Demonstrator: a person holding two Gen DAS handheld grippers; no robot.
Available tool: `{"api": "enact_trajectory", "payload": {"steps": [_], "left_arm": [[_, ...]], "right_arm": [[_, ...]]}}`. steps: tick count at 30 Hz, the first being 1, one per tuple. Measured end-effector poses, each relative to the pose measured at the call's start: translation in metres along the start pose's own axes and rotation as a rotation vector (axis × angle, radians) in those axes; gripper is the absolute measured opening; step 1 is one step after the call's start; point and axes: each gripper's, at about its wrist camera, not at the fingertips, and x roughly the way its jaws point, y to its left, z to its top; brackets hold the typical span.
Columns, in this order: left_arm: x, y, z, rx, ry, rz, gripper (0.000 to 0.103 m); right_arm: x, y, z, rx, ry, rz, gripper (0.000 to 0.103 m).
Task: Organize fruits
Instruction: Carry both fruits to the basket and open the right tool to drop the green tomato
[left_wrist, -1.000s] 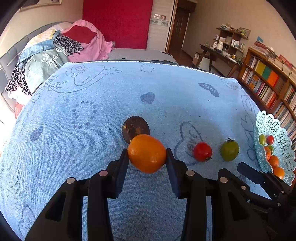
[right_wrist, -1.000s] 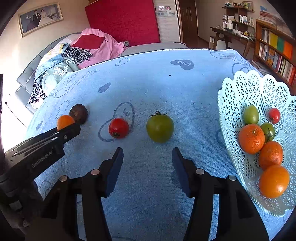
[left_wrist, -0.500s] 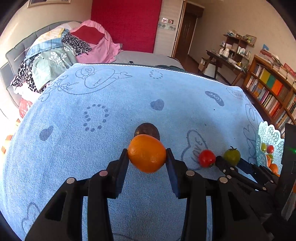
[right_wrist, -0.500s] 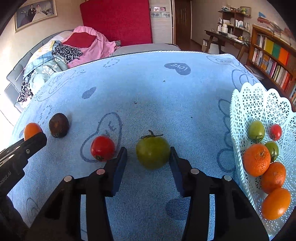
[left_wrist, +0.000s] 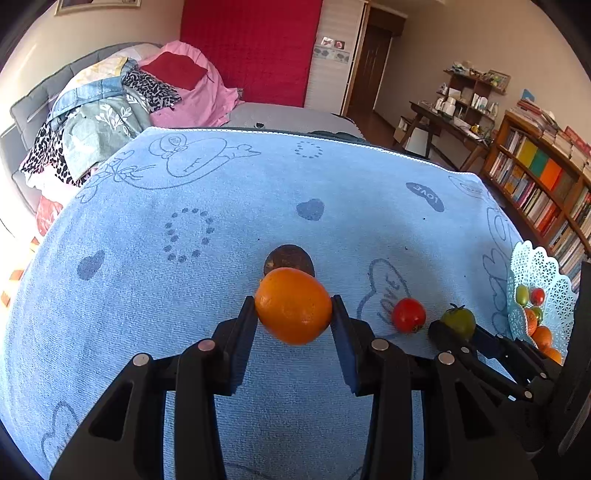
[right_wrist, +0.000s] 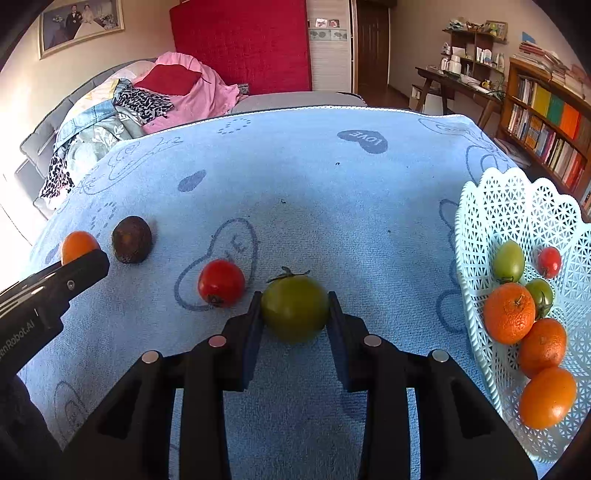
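Now the left gripper (left_wrist: 294, 317) squeezes an orange (left_wrist: 293, 305) tight between its two fingers, just above the blue cloth (left_wrist: 184, 295). Behind it sits a dark brown fruit (left_wrist: 289, 258). Meanwhile, the right gripper (right_wrist: 295, 314) has both fingers pressed on a green tomato (right_wrist: 294, 308) on the cloth, with a red tomato (right_wrist: 221, 282) just beside it. Off to the right, a white basket (right_wrist: 517, 206) holds more fruit.

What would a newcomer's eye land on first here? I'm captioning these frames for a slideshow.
First, the orange pinched in the left gripper, low at centre, and the green tomato between the right gripper's fingers. Next, the white lattice basket of fruit at the right edge, then the red tomato and dark brown fruit on the blue cloth.
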Motion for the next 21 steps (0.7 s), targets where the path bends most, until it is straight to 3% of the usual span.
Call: {"api": "enact_trajectory", "payload": {"steps": [12,21], "left_arm": [[0.001,-0.006,-0.003,0.019,-0.017,0.002,0.041],[0.003,-0.009,-0.006,0.036,-0.021,-0.002,0.041]], "right_arm": [[-0.044,0.009,-0.012,-0.008,-0.042,0.053,0.034],[-0.077,-0.002,-0.020,0.021,-0.081,0.046,0.034]]}}
